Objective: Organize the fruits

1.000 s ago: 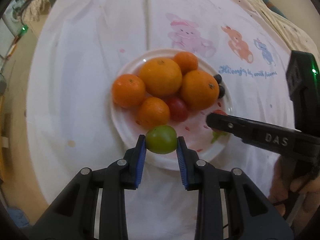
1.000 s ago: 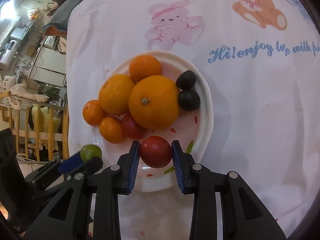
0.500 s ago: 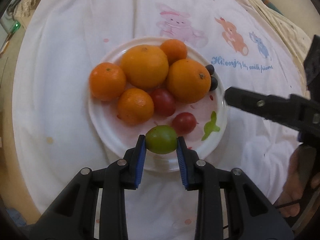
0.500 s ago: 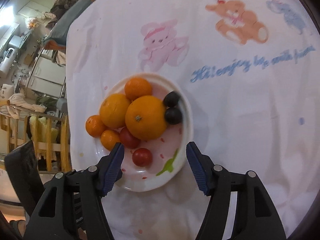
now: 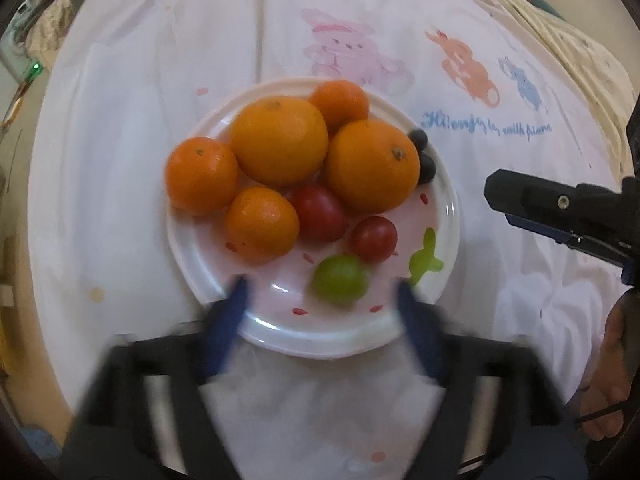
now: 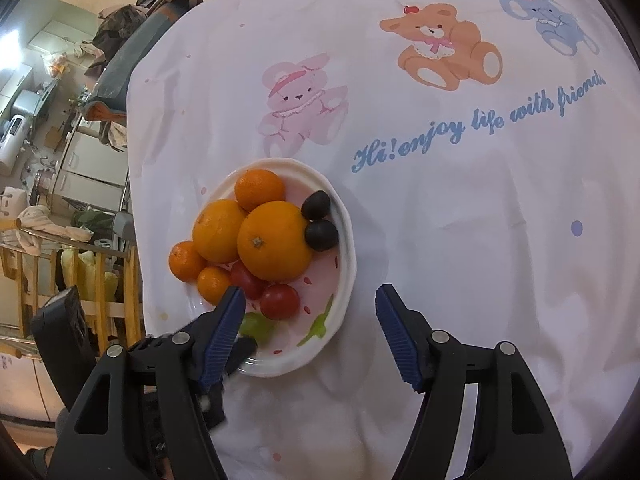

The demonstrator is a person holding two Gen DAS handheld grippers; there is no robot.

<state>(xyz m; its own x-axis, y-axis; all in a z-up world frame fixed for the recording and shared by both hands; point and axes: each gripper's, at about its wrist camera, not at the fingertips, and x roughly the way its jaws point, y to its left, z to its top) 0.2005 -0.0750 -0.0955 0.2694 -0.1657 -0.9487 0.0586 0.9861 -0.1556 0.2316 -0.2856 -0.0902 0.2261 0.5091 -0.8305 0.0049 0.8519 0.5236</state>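
left gripper (image 5: 320, 300): black plastic arms, blue ribbed pads
right gripper (image 6: 310, 330): was black, blue ribbed pads, silver screws

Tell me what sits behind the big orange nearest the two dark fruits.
Behind the big orange, a smaller orange sits by the plate rim. The plate floor under it is hidden.

Left gripper (image 5: 320, 292) motion-blurred. Green fruit (image 6: 258, 326) partly hidden behind right gripper's finger (image 6: 224, 332). Hand (image 5: 612, 380) cut by frame edge.
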